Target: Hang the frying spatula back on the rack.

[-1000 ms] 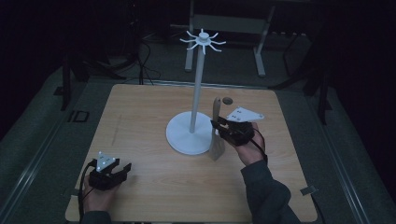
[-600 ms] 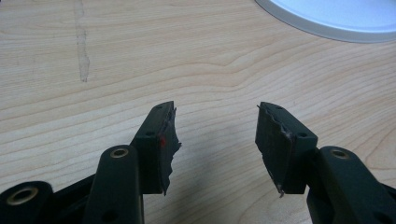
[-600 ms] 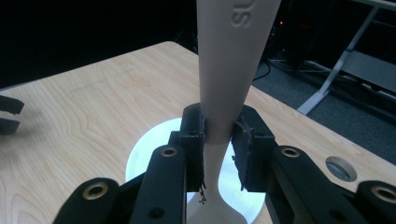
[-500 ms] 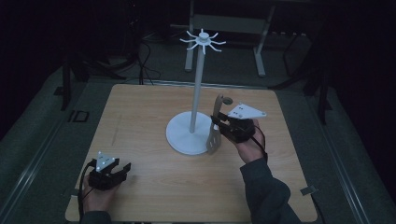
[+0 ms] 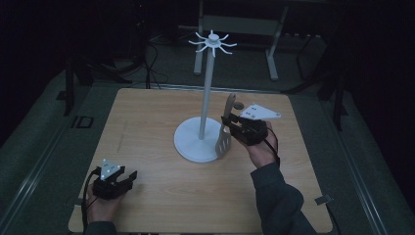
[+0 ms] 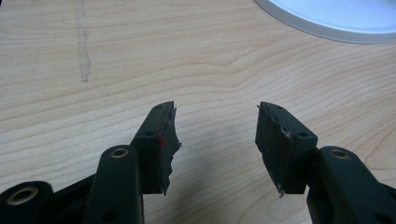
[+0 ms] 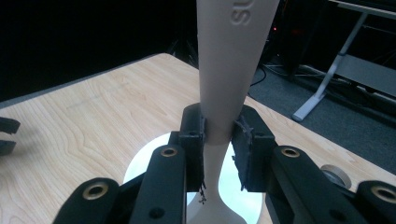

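Spatula point(image 5: 225, 128), pale and slotted, stands nearly upright just to the right of the white stand point(image 5: 204, 88), its slotted blade low over the edge of the stand's round base point(image 5: 192, 144) and its handle rising beside the pole. The right tool point(image 5: 229, 122) pinches it by the handle; in the right gripper view its jaws press on both sides of the narrow neck point(image 7: 218, 126), with the base showing behind. High on the pole sits a ring of short hooks point(image 5: 212, 42), well above the spatula's tip. The left tool point(image 5: 128, 177) rests on the wooden surface point(image 5: 147, 112) well to the front left of the stand, jaws spread with nothing between them. A small round knob point(image 5: 238, 105) lies on the surface just behind the right tool.
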`<state>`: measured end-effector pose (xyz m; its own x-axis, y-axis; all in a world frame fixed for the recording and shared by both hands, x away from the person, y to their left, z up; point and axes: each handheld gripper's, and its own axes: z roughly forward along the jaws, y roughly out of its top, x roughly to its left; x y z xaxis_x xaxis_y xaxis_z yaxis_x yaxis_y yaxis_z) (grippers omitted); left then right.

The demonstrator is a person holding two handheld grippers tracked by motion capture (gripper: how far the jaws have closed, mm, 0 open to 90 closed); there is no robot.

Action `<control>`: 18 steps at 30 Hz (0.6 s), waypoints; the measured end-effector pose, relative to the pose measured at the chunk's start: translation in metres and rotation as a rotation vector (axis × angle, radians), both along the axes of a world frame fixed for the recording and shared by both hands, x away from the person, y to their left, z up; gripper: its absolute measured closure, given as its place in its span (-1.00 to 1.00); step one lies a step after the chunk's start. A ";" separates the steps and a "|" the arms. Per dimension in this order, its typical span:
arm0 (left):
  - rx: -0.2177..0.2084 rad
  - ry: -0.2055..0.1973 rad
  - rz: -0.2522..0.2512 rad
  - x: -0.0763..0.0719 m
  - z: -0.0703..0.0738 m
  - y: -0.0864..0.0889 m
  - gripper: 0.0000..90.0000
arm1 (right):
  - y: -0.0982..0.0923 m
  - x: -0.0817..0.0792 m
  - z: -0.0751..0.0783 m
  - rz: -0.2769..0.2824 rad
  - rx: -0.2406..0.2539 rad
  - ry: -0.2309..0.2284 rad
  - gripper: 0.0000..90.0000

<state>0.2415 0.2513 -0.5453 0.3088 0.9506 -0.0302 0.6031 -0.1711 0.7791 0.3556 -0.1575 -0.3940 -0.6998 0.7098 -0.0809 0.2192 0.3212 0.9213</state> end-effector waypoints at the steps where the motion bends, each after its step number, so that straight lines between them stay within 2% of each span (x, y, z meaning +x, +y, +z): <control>1: -0.001 -0.001 0.001 0.000 0.000 0.000 0.07 | 0.000 0.000 0.001 -0.002 0.005 0.001 0.66; 18: -0.002 -0.001 0.005 0.000 0.000 0.001 0.07 | -0.001 0.005 0.013 -0.011 0.049 0.005 0.66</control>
<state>0.2415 0.2519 -0.5452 0.3042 0.9521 -0.0316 0.6032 -0.1668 0.7800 0.3611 -0.1587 -0.3813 -0.6920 0.7207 -0.0421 0.2272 0.2728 0.9349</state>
